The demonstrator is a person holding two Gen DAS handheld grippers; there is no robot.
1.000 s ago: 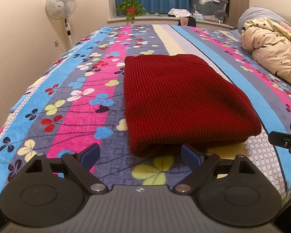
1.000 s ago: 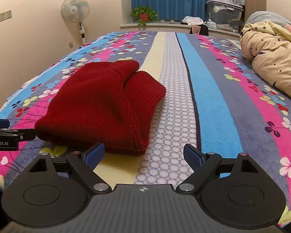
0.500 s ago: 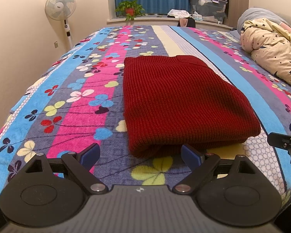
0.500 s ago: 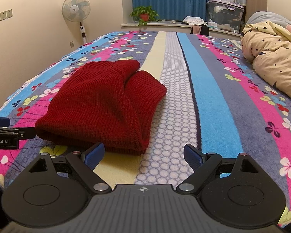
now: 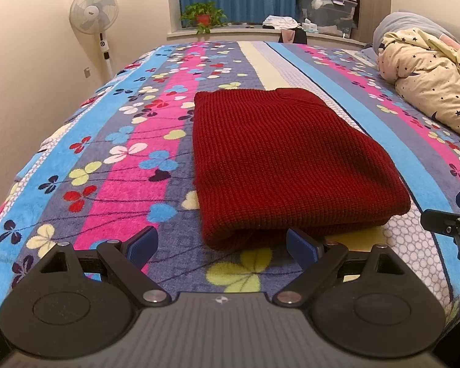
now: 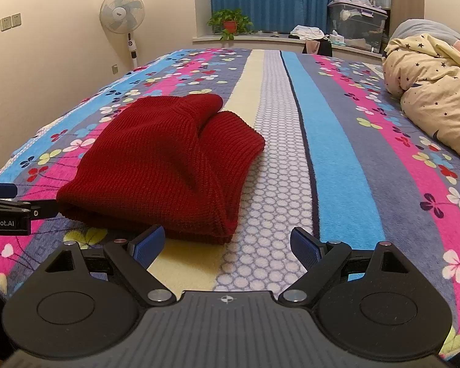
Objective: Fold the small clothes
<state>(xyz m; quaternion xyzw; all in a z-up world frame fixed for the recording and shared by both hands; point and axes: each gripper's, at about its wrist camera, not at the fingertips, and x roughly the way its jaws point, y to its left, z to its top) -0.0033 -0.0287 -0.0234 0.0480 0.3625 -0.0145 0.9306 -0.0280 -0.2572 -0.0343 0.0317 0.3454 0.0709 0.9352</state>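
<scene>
From the left wrist view, the red knitted sweater [image 5: 288, 165] lies folded into a thick, roughly rectangular bundle on the bed [image 5: 116, 165], which wears a striped blanket dotted with clover flowers. The knit is a deep red with fine ribbing, the top face flat and smooth, the near edge a rounded fold several layers deep. The left gripper [image 5: 222, 245] hovers just short of that near edge, jaws spread wide with nothing between them; its blue pads [image 5: 142, 242] sit clear of the wool. The tip of the right gripper [image 5: 454, 224] pokes in at the sweater's right, near its corner. Beyond the sweater, a cream star-print duvet [image 5: 432, 86] is heaped up to its far right, a standing fan [image 5: 94, 10] stands off to its far left, and a potted plant [image 5: 204, 17] sits on the sill well behind it.

Over to the right wrist view: the sweater [image 6: 165, 165] now shows its side, and it is less tidy here, the top layer humped with a crease running down it and a lower layer bulging out at the right. The right gripper [image 6: 227, 243] hangs just before the sweater's near right corner, jaws released and wide, gripping nothing. The left gripper [image 6: 12, 211] reaches in at the sweater's left edge, close to the fabric.
</scene>
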